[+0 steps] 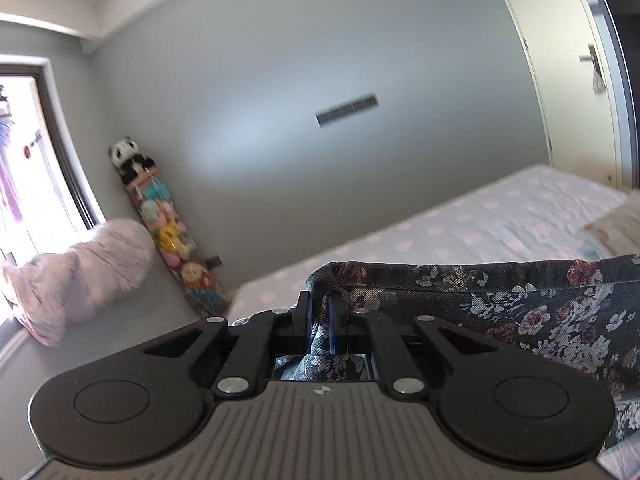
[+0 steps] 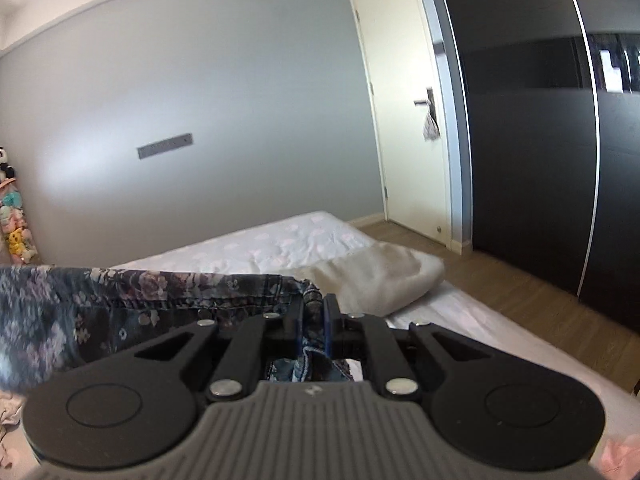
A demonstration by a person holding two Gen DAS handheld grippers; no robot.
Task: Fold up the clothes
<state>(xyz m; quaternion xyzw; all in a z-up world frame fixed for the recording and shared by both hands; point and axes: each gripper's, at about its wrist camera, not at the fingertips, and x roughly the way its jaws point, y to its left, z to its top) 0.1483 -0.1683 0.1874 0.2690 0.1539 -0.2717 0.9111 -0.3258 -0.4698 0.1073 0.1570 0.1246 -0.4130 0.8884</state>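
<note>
I see one dark denim garment with a printed pattern of pink and pale blue flowers [image 1: 500,300]. It is lifted above the bed and stretched wide between my two sides, so its stitched upper hem runs almost level. One bunched corner is pinched at the left end, and the other corner [image 2: 308,300] at the right end. Below the hem, the cloth hangs down in soft folds.

so it's a bed [image 2: 280,246] with a white sheet covered in faint pink dots, running through the middle of both frames. A folded cream blanket [image 2: 384,276] sits on it right of center in the right wrist view, near the wood floor [image 2: 500,280]
</note>
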